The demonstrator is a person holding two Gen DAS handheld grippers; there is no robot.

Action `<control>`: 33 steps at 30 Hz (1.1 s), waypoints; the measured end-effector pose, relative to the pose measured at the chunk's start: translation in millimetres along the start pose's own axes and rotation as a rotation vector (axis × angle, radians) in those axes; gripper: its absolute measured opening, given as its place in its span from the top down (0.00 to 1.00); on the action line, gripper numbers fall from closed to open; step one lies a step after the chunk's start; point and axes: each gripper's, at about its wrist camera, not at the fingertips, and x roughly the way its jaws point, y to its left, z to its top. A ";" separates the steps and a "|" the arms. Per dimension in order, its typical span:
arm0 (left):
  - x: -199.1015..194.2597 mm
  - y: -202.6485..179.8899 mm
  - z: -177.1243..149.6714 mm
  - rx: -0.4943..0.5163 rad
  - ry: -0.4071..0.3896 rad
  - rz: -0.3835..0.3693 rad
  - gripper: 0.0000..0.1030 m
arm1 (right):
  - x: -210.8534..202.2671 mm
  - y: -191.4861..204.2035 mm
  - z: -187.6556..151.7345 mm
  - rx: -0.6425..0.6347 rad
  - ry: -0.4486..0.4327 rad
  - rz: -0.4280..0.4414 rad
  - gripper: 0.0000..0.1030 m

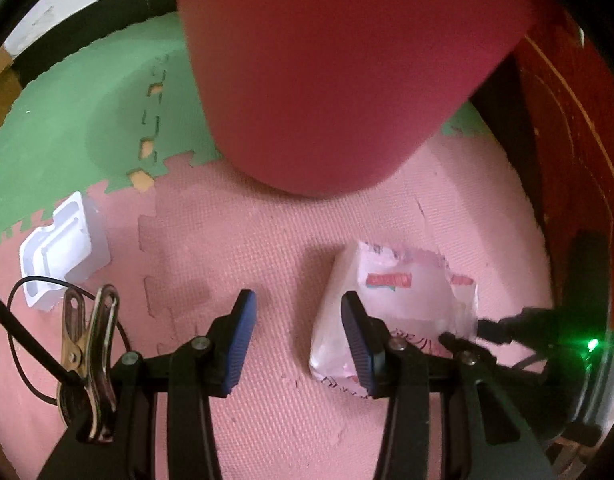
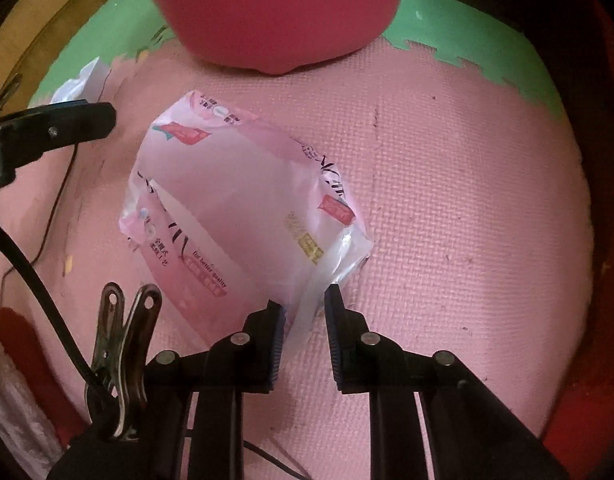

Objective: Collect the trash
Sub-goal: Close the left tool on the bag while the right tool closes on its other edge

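Observation:
A crumpled pink-and-white plastic wrapper [image 2: 235, 184] lies on the pink foam mat [image 2: 447, 200]. My right gripper [image 2: 305, 298] points down at its near corner and is shut on a bunched strip of the film. In the left wrist view the same wrapper [image 1: 403, 264] lies under and right of my left gripper [image 1: 298, 296]. That gripper hangs open, with mostly bare mat between its fingers, and its right finger [image 1: 359, 332] overlaps the wrapper's left edge. A big red bin [image 1: 339, 80] stands just beyond, and in the right wrist view the bin [image 2: 275, 12] is at the top.
A white moulded plastic tray [image 1: 63, 248] lies at the left, on the seam between the pink tiles and the green ones [image 1: 87, 100]. Dark wooden furniture [image 1: 567, 140] borders the mat on the right. The left gripper's finger [image 2: 67, 120] shows at the left of the right wrist view.

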 end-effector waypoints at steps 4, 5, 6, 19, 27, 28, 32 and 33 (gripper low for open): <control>12.8 -4.7 -3.7 0.031 0.038 0.011 0.55 | -2.7 -0.4 1.8 0.037 -0.015 0.011 0.68; 16.6 -4.8 -4.6 0.034 0.049 0.012 0.55 | -4.4 -1.4 1.8 0.048 -0.021 0.022 0.68; 19.1 -4.8 -5.1 0.036 0.057 0.011 0.55 | -6.9 -3.2 1.9 0.067 -0.026 0.039 0.67; 42.9 -14.5 -16.2 0.076 0.133 0.008 0.55 | -3.9 -65.8 -8.1 0.439 -0.009 0.214 0.61; 53.2 -22.8 -21.4 0.123 0.148 -0.003 0.55 | 5.2 -73.8 -9.8 0.492 -0.013 0.227 0.61; 53.2 -24.8 -22.8 0.134 0.147 0.003 0.55 | 7.7 -69.2 -8.1 0.494 -0.015 0.226 0.61; 54.6 -35.0 -28.6 0.174 0.140 0.031 0.55 | 7.4 -64.9 -9.3 0.497 -0.019 0.225 0.62; 54.2 -36.8 -29.6 0.181 0.135 0.038 0.55 | 7.7 -64.8 -9.8 0.498 -0.019 0.224 0.62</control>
